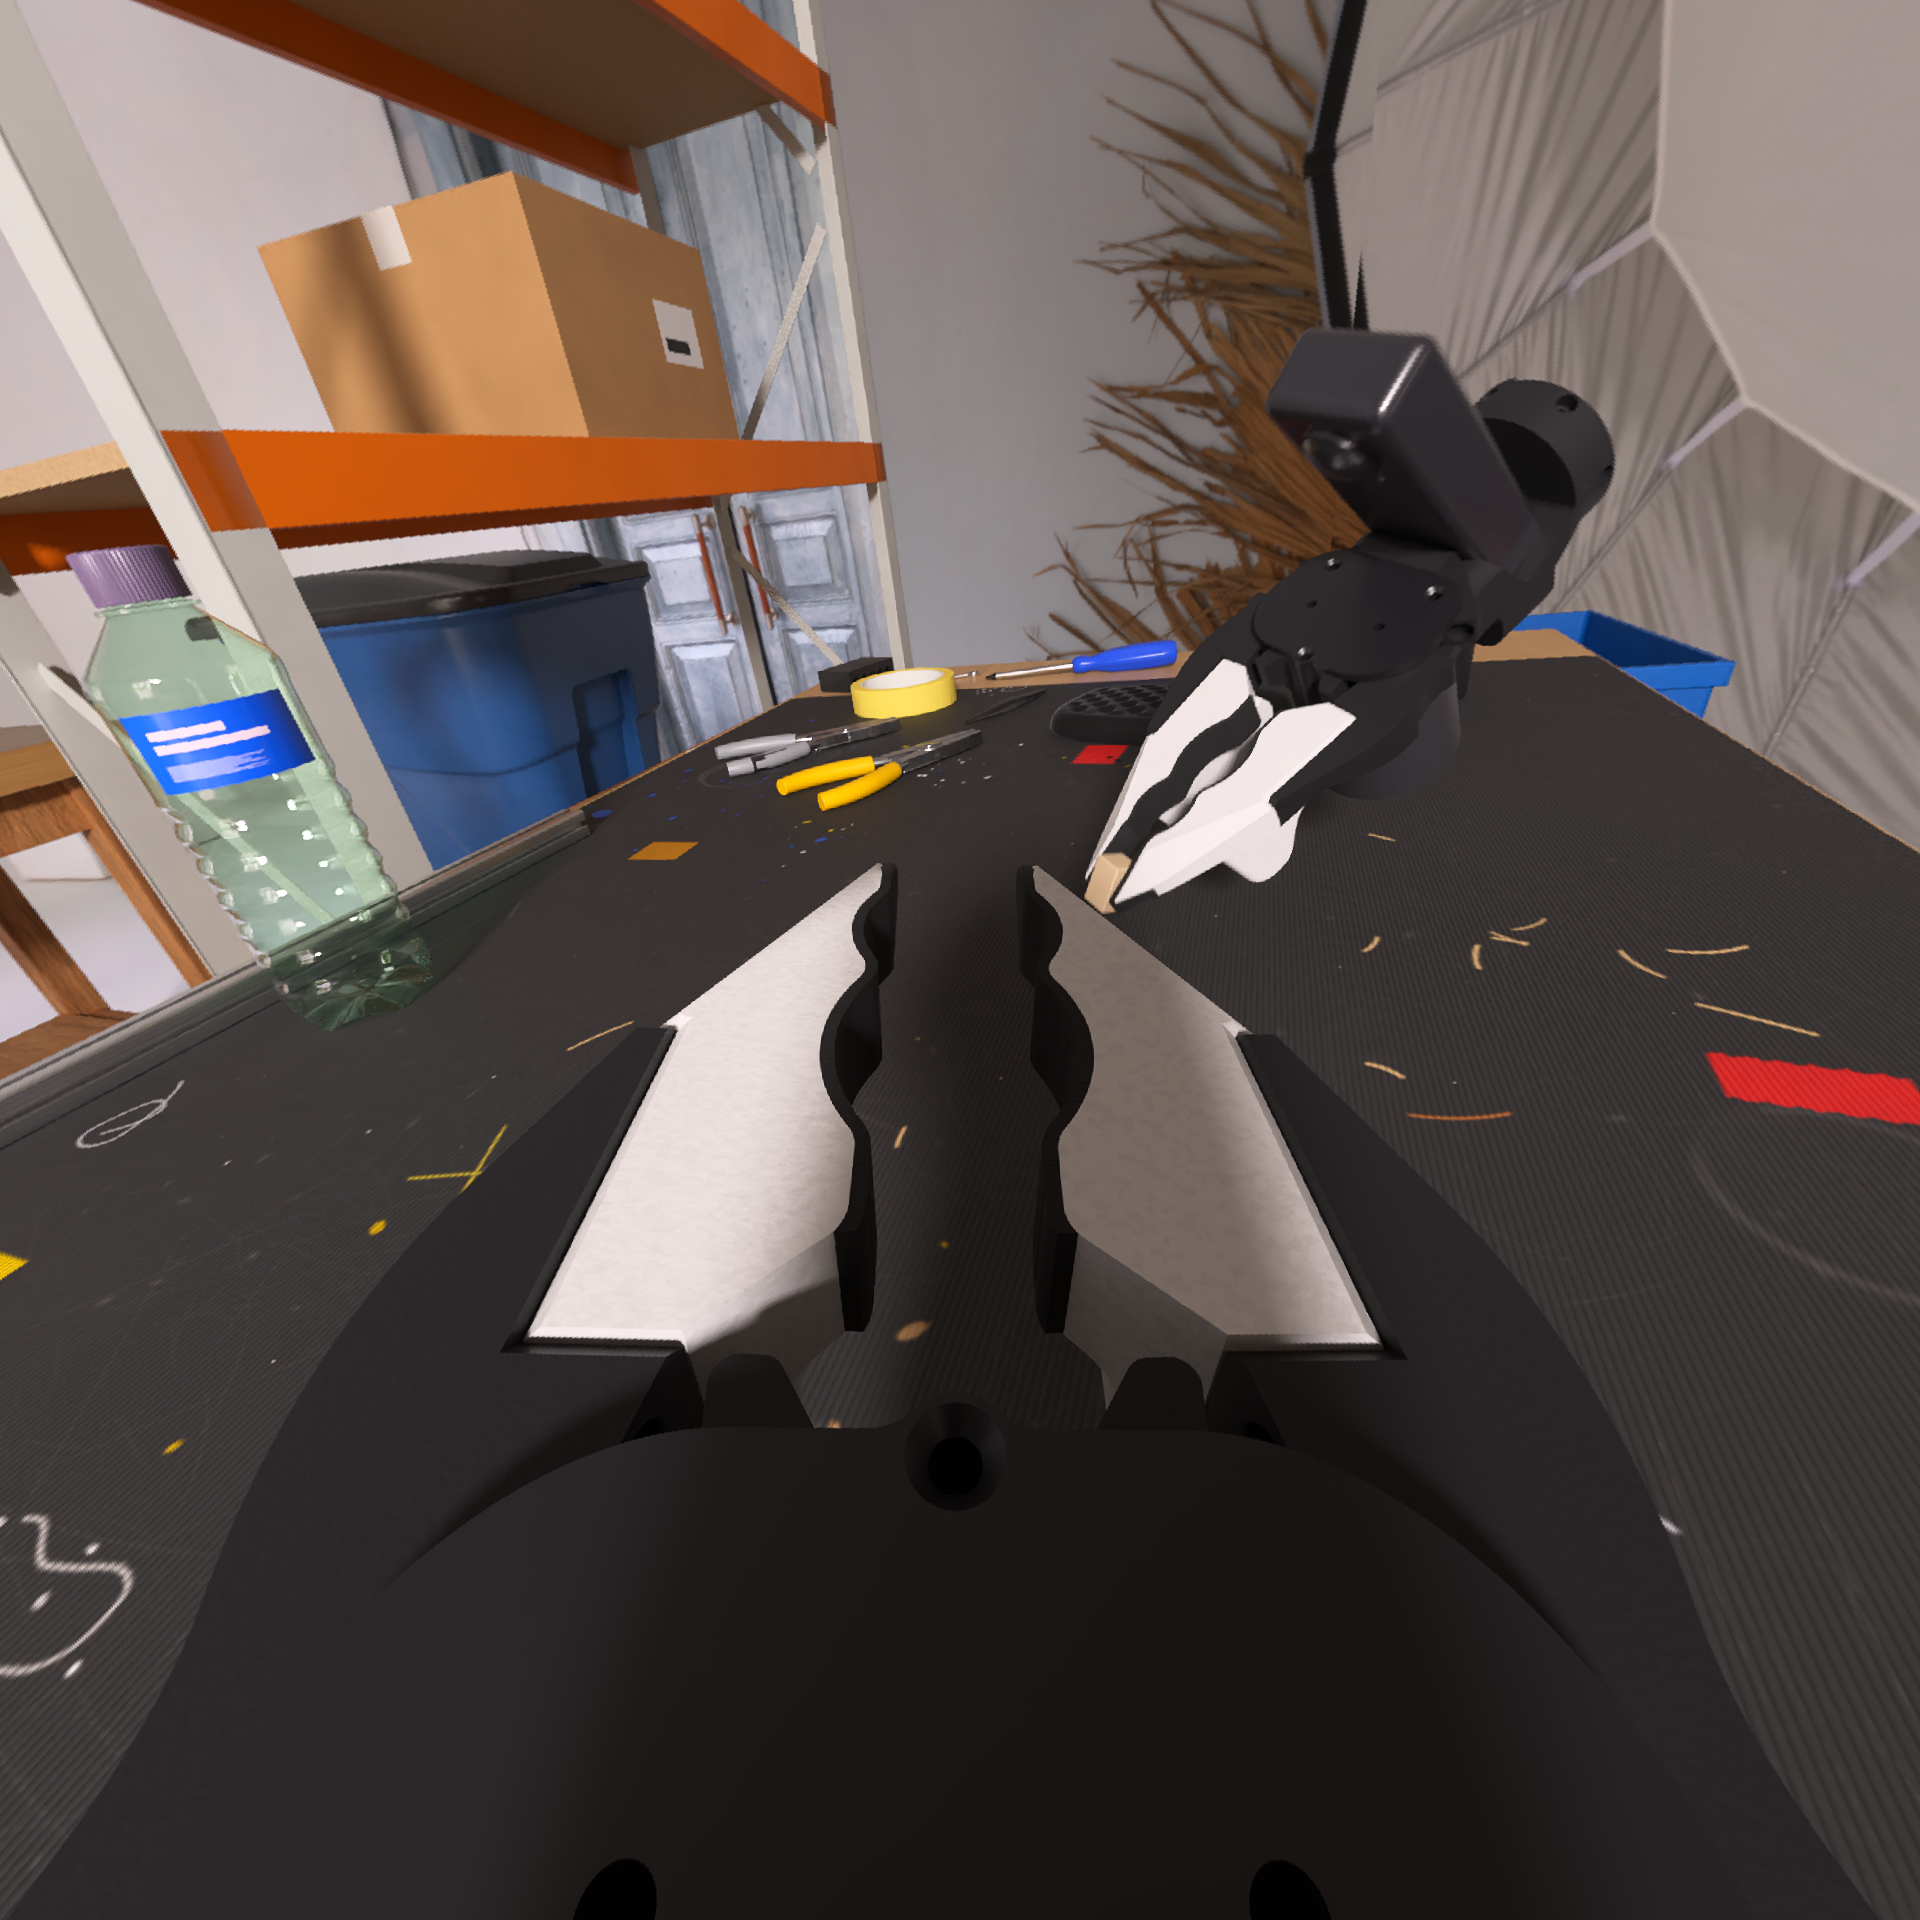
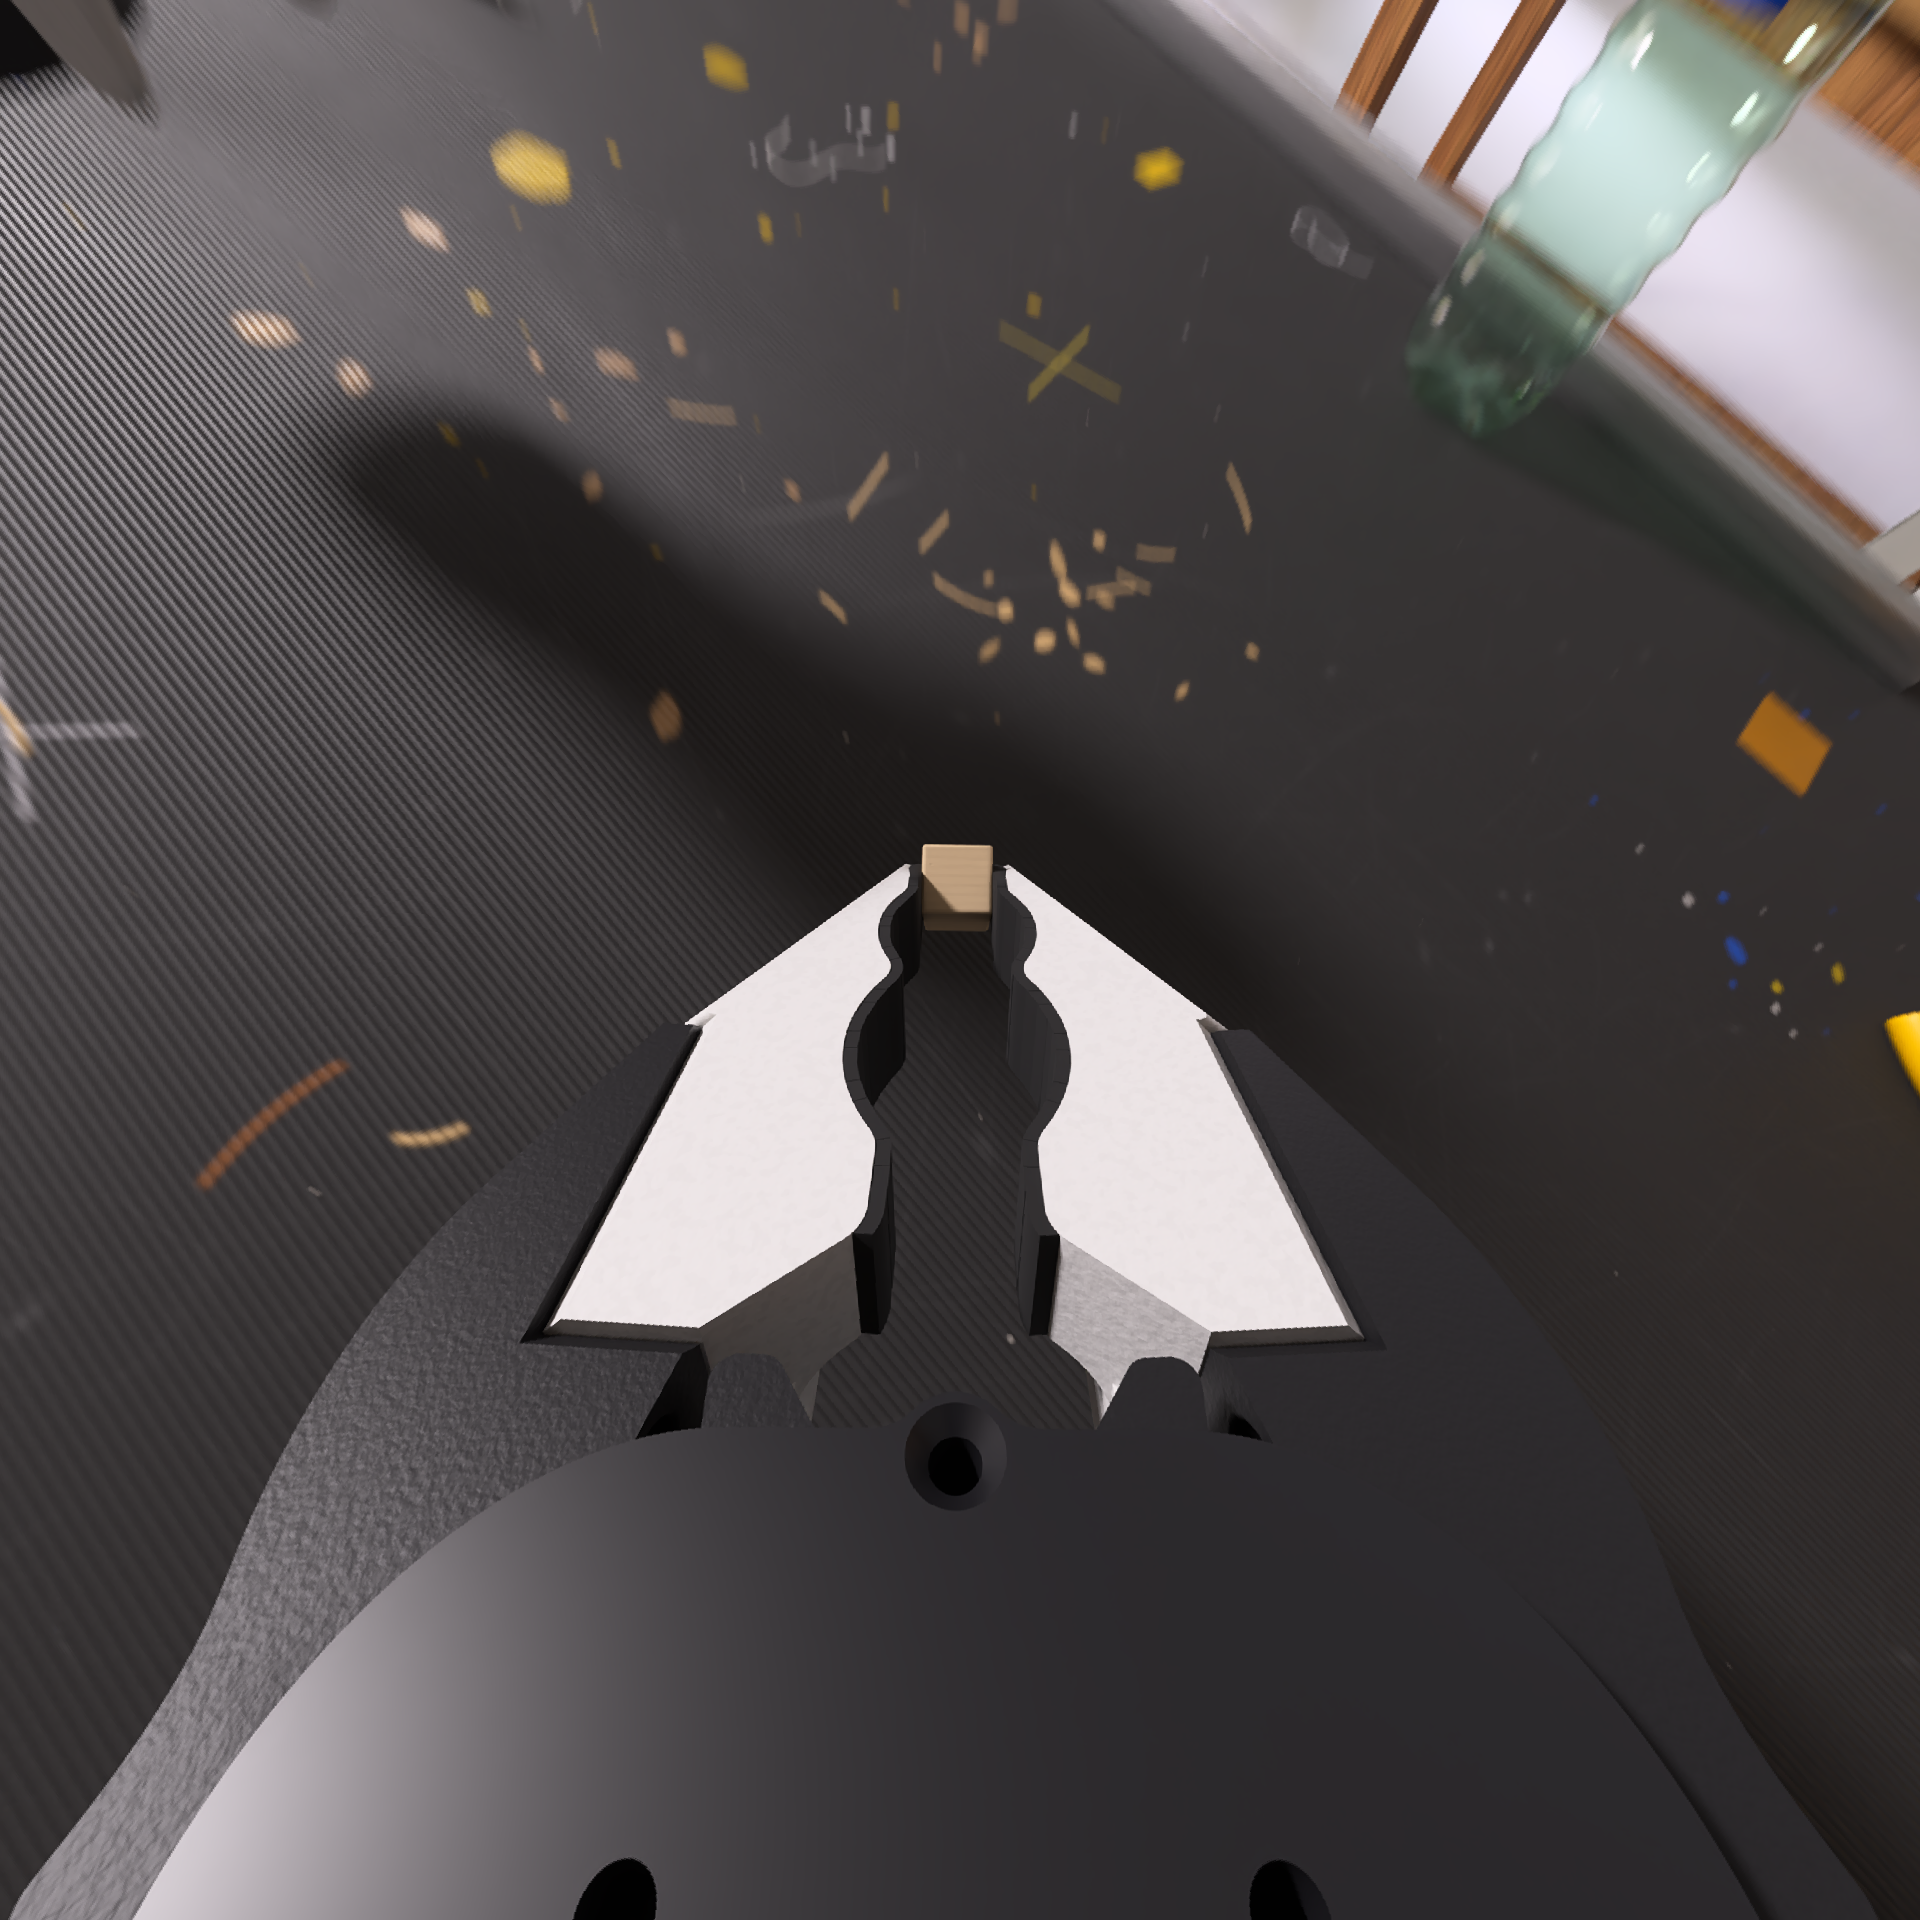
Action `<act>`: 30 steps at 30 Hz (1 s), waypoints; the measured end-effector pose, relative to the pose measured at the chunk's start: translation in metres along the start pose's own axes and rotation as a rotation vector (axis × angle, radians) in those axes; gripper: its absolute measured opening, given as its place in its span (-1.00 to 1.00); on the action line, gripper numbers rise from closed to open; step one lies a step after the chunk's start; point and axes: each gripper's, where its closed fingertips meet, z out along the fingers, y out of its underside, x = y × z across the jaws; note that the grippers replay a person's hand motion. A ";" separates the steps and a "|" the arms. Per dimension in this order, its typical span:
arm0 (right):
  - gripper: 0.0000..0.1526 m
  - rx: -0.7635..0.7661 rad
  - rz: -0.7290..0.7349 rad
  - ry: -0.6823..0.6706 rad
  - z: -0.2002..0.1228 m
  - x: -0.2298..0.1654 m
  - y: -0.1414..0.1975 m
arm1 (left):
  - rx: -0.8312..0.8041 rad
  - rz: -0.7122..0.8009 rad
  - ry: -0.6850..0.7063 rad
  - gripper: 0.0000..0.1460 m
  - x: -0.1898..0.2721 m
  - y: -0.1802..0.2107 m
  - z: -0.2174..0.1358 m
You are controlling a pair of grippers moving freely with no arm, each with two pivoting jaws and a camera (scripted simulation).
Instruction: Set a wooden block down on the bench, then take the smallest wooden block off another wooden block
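My right gripper [image 2: 957,883] is shut on a small pale wooden block [image 2: 956,886], held at its fingertips over the dark bench mat [image 2: 416,831]. In the left wrist view the right gripper [image 1: 1117,883] shows ahead to the right, tilted down, with the block [image 1: 1103,881] at its tips close to the mat; I cannot tell whether it touches. My left gripper [image 1: 956,883] is open and empty, low over the mat [image 1: 1455,1247], just left of the block. No other wooden block is in view.
A clear plastic bottle [image 1: 239,790] stands at the bench's left edge; it also shows in the right wrist view [image 2: 1590,218]. Yellow-handled pliers [image 1: 852,779], grey pliers [image 1: 800,743], yellow tape roll [image 1: 902,691] and a blue screwdriver [image 1: 1101,662] lie at the far end. Shelving with a cardboard box [image 1: 499,312] stands beyond.
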 end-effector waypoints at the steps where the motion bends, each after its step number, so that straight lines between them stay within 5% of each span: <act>1: -0.84 -0.047 -0.007 -0.008 0.004 0.002 0.009 | -0.006 0.000 -0.004 -0.69 -0.001 0.001 0.000; 13: -0.84 -0.252 0.006 -0.008 0.022 0.010 0.039 | -0.036 -0.043 -0.050 -0.69 -0.011 0.008 -0.001; 25: -0.84 -0.273 0.043 0.030 0.019 0.013 0.043 | -0.104 -0.052 -0.053 -0.69 -0.012 0.019 0.001; 30: -0.60 -0.239 0.105 0.010 0.018 0.014 0.041 | -0.124 -0.034 -0.060 -0.69 -0.013 0.021 0.001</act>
